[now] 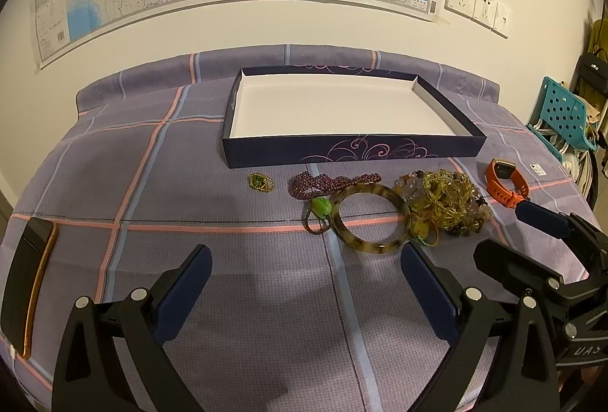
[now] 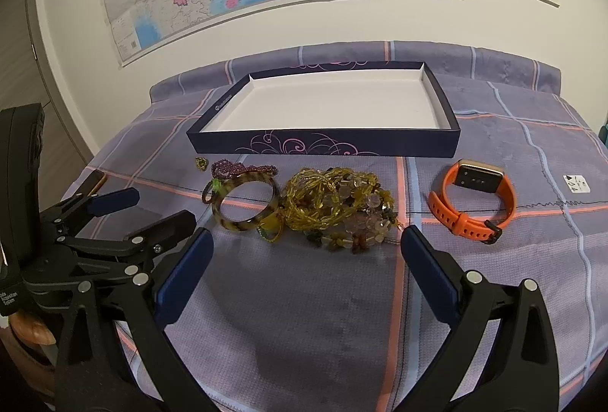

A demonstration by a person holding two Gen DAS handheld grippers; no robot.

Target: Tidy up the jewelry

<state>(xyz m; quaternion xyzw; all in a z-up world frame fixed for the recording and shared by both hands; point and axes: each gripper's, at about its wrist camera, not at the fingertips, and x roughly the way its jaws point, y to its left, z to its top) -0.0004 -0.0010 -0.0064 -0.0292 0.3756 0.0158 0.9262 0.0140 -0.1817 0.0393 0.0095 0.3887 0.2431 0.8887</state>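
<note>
My left gripper [image 1: 306,265], right gripper [image 2: 306,252]: both spread wide, holding nothing. Far box [image 1: 353,148] bare; bangle [image 1: 372,218], bead pile [image 2: 334,207], watch [image 2: 473,201] near, unsorted.

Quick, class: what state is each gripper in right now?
Left gripper: open, holding nothing.
Right gripper: open, holding nothing.

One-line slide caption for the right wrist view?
Open right gripper hovers before the beaded necklace pile, orange watch at right, empty box behind.
</note>
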